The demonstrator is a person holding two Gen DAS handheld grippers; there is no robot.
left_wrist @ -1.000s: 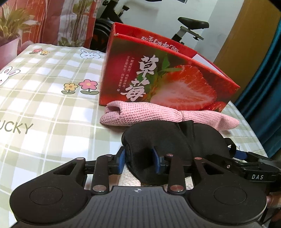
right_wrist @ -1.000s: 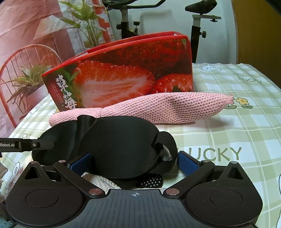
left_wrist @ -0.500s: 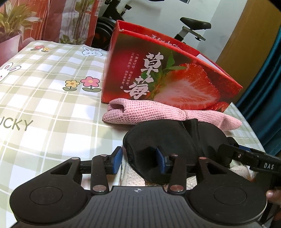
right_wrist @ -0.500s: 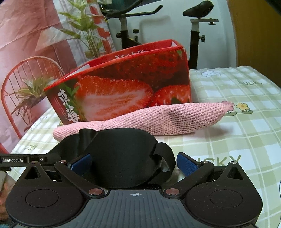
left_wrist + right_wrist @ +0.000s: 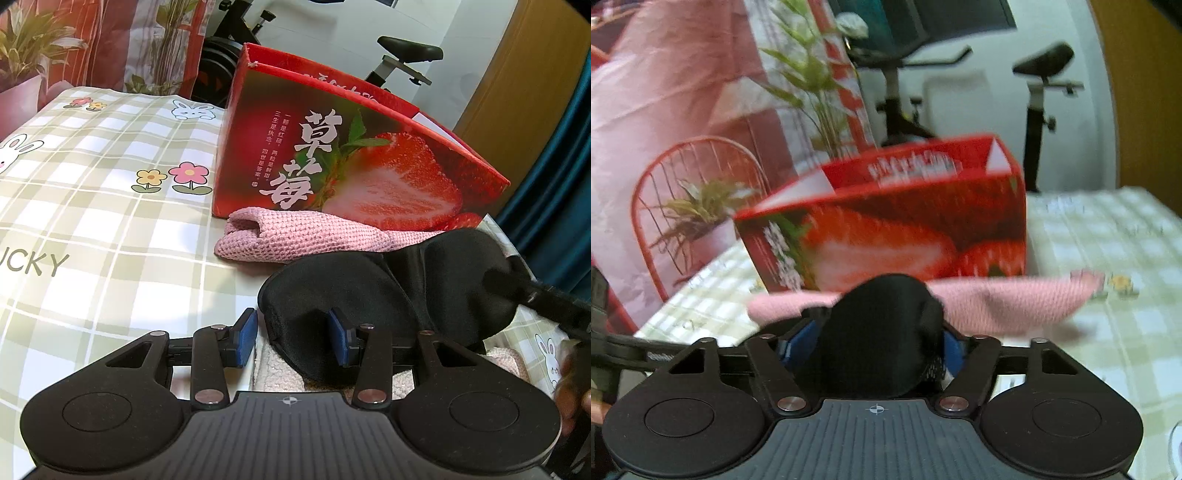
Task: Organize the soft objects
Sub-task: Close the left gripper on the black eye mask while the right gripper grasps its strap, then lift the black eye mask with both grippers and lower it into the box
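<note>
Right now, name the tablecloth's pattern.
Tablecloth: green-and-white check with flowers and bunnies; clearest in the left wrist view.

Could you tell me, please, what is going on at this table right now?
A person with two handheld grippers is tidying soft things. The right gripper has just closed on one end of a black sleep mask. The left gripper is open around the mask's other end. A pink knitted cloth lies against the open strawberry box.

An exercise bike stands by the white wall, teal curtain right, potted plant left.
</note>
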